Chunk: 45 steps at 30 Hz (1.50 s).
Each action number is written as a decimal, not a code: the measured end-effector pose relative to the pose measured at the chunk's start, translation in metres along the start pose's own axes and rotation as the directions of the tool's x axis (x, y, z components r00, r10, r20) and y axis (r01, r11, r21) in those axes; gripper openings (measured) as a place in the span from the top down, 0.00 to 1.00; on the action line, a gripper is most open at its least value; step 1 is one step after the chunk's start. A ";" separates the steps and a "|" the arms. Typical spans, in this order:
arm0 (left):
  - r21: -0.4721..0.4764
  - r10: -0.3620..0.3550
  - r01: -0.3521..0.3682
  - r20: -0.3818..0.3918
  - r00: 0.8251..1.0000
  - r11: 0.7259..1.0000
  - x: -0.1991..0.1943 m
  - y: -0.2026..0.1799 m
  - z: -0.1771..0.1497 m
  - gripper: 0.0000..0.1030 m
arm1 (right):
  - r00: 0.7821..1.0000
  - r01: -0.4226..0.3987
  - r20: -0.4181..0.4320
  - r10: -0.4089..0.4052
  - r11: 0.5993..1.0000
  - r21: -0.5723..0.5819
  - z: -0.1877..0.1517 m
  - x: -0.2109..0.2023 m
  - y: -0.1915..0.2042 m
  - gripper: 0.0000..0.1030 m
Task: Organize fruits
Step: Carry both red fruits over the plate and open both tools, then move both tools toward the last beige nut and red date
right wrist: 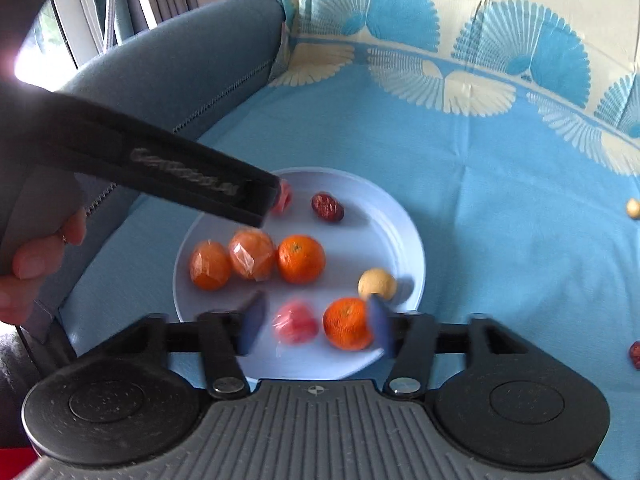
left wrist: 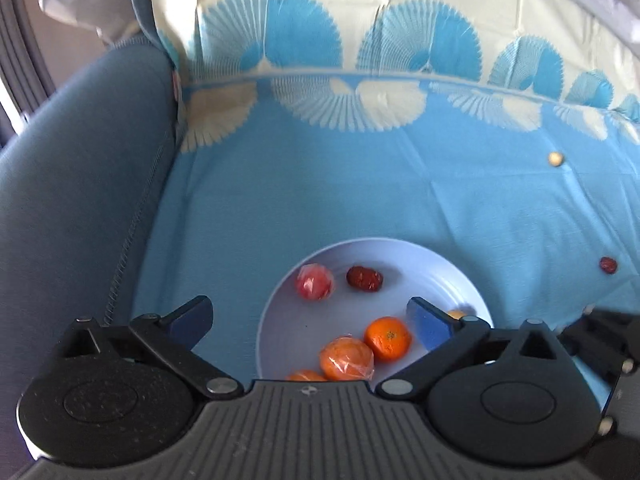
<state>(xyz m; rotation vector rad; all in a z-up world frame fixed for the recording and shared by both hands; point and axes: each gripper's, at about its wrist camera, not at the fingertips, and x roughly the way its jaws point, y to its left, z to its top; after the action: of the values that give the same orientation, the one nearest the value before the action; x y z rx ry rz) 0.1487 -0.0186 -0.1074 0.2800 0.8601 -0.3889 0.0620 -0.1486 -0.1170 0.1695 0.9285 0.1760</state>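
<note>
A pale blue plate (right wrist: pixel 400 216) is sitting on a blue and cream patterned cloth (right wrist: pixel 500 184) spread over a sofa, with the grey-blue armrest (right wrist: pixel 168 80) rising just beside it on the left. In the right wrist view the plate is holding eight pieces of fruit: two bare oranges (right wrist: pixel 301 259), two oranges in clear wrap (right wrist: pixel 251 254), two pink wrapped fruits (right wrist: pixel 295 323), one dark red date (right wrist: pixel 327 207) and one pale yellow round fruit (right wrist: pixel 377 283). Two more pieces are lying loose on the cloth well to the right of the plate: one pale round fruit (right wrist: pixel 633 207) and one red date (right wrist: pixel 635 354). The left tongs (left wrist: pixel 310 318) are hanging over the near left part of the plate with their jaws spread wide and nothing between them. The right tongs (right wrist: pixel 316 326) are hovering over the near edge of the plate, jaws apart, with one pink wrapped fruit and one bare orange (right wrist: pixel 347 323) lying between the blurred blue fingers (right wrist: pixel 253 330); the orange is sitting right against the right-hand finger, and I cannot tell whether they touch. A person's hand (right wrist: pixel 36 264) is gripping the left tool.
</note>
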 end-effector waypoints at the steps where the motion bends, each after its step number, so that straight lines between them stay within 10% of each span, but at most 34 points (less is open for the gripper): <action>1: 0.007 0.007 -0.007 -0.004 1.000 1.000 -0.008 0.001 -0.002 0.00 | 1.000 0.005 0.008 -0.005 1.000 -0.001 0.000 -0.007 0.001 0.20; 12: -0.111 0.035 -0.046 -0.097 0.995 0.993 -0.111 0.009 -0.061 0.00 | 1.000 0.007 -0.009 -0.007 0.998 0.067 -0.033 -0.106 0.028 0.04; 25: -0.129 -0.003 0.012 0.069 0.998 0.992 -0.201 -0.014 -0.086 0.00 | 0.971 0.118 0.204 -0.128 0.991 0.061 -0.054 -0.204 0.050 0.03; 45: -0.130 -0.028 0.044 0.123 0.992 0.991 -0.244 -0.021 -0.101 0.00 | 0.941 0.140 0.311 -0.136 0.990 0.011 -0.076 -0.252 0.073 0.01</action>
<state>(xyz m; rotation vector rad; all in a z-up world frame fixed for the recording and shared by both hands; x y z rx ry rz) -0.0726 0.0551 0.0179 0.1169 0.7693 -0.3765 -0.1525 -0.1285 0.0511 0.1164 0.6218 0.0221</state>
